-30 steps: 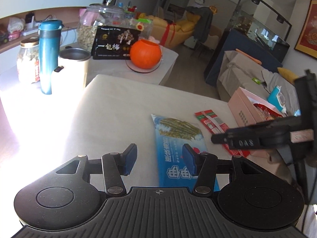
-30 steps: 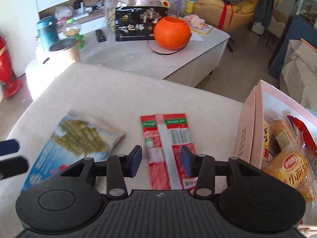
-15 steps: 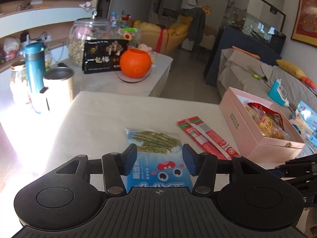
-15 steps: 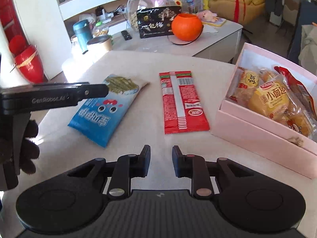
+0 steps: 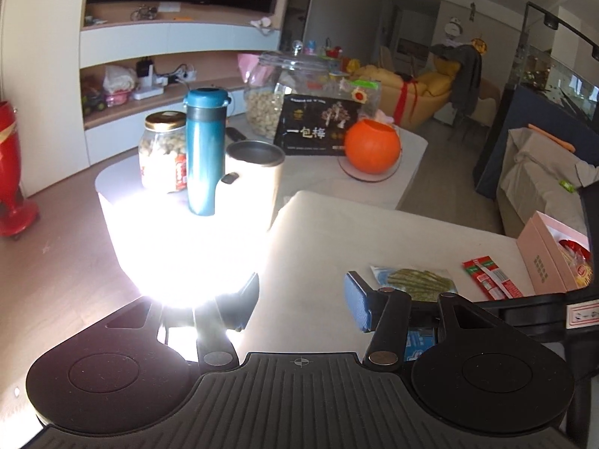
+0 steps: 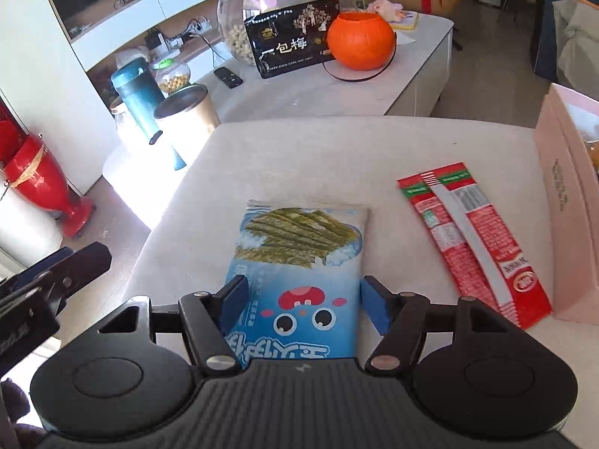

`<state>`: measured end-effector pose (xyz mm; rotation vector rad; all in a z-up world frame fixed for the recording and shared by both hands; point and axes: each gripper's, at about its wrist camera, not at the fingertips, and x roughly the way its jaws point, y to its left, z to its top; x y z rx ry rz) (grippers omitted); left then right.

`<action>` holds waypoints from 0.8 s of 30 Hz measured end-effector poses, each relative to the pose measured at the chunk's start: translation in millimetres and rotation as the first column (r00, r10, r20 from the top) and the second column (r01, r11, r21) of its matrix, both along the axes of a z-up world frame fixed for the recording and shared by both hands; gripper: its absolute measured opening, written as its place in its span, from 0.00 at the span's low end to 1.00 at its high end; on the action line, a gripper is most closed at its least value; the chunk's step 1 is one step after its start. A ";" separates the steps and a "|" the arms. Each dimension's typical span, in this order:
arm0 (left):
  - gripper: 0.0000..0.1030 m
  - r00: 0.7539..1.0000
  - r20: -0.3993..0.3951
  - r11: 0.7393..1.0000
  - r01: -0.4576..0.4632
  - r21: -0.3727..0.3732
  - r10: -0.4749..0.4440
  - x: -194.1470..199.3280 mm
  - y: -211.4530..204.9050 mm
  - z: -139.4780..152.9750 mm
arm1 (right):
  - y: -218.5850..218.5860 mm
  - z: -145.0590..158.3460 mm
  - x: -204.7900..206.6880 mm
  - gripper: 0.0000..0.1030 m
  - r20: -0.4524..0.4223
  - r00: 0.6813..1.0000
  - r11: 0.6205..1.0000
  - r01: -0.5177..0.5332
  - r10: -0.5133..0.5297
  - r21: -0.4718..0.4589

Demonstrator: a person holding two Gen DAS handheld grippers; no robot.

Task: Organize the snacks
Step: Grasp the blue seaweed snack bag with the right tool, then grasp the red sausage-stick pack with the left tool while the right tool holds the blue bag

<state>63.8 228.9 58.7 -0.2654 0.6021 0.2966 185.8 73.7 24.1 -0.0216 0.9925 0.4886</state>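
While your right gripper (image 6: 301,301) hangs over the near end of the blue seaweed snack pack (image 6: 299,273), its jaws have just been opening; they now stand wide, one pad on each side of the pack, not pressing it. The pack lies flat on the white table (image 6: 337,149), near its front edge, roughly mid-width. Your left gripper (image 5: 301,299) is part open with nothing between its pads, above the table's left edge; sun glare washes out its left finger.

Around the pack:
- Red snack strip (image 6: 471,239) lies flat toward the right edge, well apart from the blue pack, just beside the pink box.
- Pink box (image 6: 561,202) sits at the right edge, lid off, with wrapped snacks inside; how many, you can't tell from here.
- Nothing lies on top of the blue pack.
- In the right wrist view your left gripper shows at the lower left, off the table's left edge, clear of the pack.

Beyond the far edge is a second, lower table (image 6: 337,89) carrying: one orange pumpkin bowl (image 6: 361,41), one black plum bag (image 6: 295,39), one big glass jar (image 6: 254,11), one teal flask (image 5: 204,149), one steel-rimmed cup (image 5: 254,176), one small nut jar (image 5: 163,151), one remote (image 6: 228,76).

Count on the work table: one blue pack, one red strip, one pink box.
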 end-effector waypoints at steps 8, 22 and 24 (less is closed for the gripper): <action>0.54 1.000 -0.008 0.999 0.000 -0.034 0.000 6.3 -1.6 -9.8 | 11.9 -4.4 -11.8 0.76 0.032 0.991 0.991 -0.128 0.129 -0.029; 0.54 0.949 -0.086 0.944 0.287 -0.165 -0.303 59.8 -84.6 -28.7 | -165.3 19.3 -70.9 0.38 0.087 0.983 0.986 -0.158 0.161 -0.045; 0.54 0.945 -0.083 0.937 0.299 -0.181 -0.317 73.0 -99.9 -27.8 | -187.1 20.9 -69.7 0.39 0.093 0.990 0.994 -0.103 0.107 -0.041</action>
